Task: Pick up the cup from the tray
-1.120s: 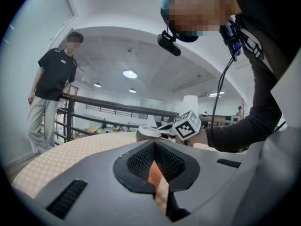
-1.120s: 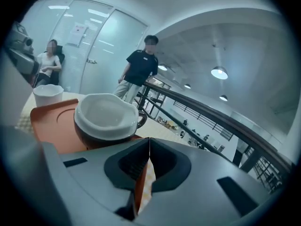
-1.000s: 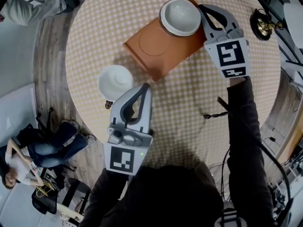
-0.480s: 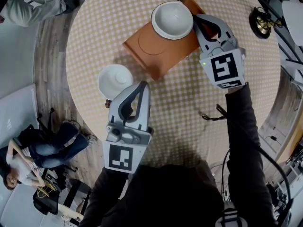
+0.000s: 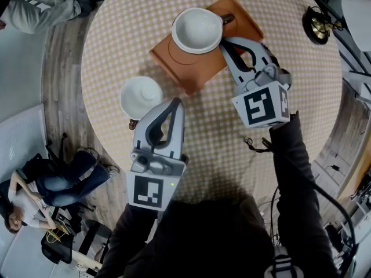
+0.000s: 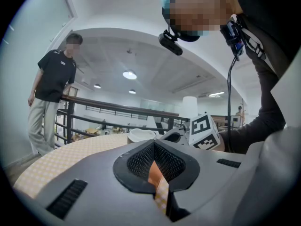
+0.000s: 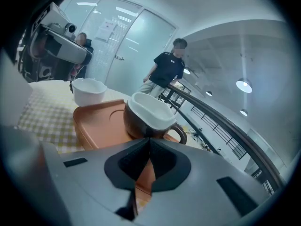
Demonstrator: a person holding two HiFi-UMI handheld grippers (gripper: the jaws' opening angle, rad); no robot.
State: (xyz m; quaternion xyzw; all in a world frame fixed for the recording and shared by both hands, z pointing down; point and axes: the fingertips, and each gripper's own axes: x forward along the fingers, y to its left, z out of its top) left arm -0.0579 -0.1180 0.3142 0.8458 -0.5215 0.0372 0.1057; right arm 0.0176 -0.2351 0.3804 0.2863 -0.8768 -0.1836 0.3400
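A brown cup (image 5: pixel 197 30) with a white inside stands on the orange tray (image 5: pixel 191 68) at the far side of the round table; its handle (image 5: pixel 227 19) points right. My right gripper (image 5: pixel 225 44) is shut, tips right at the cup's right side with nothing seen between them. In the right gripper view the cup (image 7: pixel 146 117) sits just beyond the closed tips (image 7: pixel 149 139), its handle to the right. My left gripper (image 5: pixel 177 104) hovers shut and empty over the table, nearer to me, pointing toward the tray. Its own view shows the closed jaws (image 6: pixel 154 142) and the cup's white rim (image 6: pixel 141 134) ahead.
A white cup (image 5: pixel 141 97) stands on the checkered tablecloth (image 5: pixel 116 28), left of the left gripper. A black cable (image 5: pixel 258 141) lies near the right sleeve. A brass object (image 5: pixel 317 23) sits beyond the table's right edge. A person (image 6: pixel 49 102) stands beside the table.
My right gripper has moved left and toward me along the tray. The brown cup has shifted left across the tray with it. The left gripper has stayed in place.
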